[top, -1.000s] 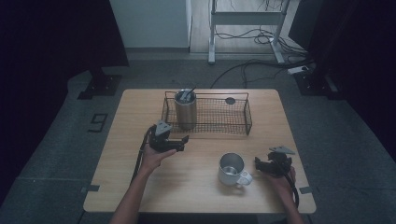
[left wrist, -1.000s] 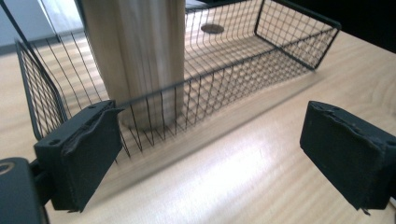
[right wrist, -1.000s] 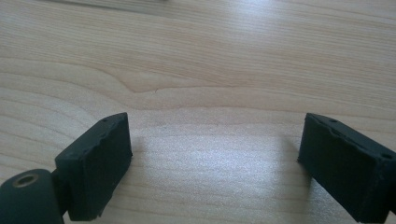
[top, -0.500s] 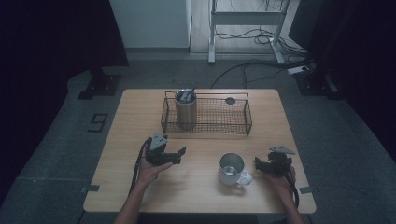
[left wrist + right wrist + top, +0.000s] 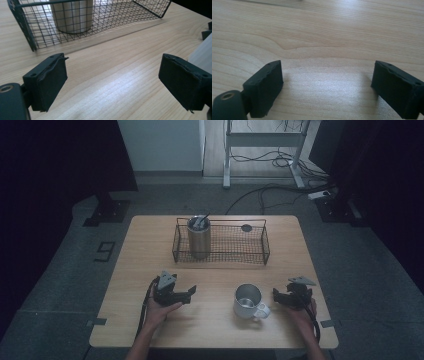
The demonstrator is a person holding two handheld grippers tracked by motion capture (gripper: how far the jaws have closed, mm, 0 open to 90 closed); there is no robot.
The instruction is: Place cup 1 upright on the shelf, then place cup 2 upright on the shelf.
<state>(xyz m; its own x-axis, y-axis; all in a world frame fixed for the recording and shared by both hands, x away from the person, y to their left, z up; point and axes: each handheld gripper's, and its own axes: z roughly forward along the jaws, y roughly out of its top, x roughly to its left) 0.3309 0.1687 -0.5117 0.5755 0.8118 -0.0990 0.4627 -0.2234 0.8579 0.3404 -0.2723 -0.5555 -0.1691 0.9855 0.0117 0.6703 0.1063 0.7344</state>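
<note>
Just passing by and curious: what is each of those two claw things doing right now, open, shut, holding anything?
Left gripper: open, jaws just closing a little, nothing between them.
Right gripper: open, holding nothing.

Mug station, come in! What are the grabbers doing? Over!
Left gripper open, jaws just been closing, nothing between. Right gripper open, empty. Mug upright between them, untouched. Nothing in the way.

A lab: bare wooden table (image 5: 150,250), floor cables (image 5: 260,195), metal stand (image 5: 265,140).

one readable mark, digit "9" (image 5: 105,251) on floor (left of table (image 5: 150,245)), no other txt
</note>
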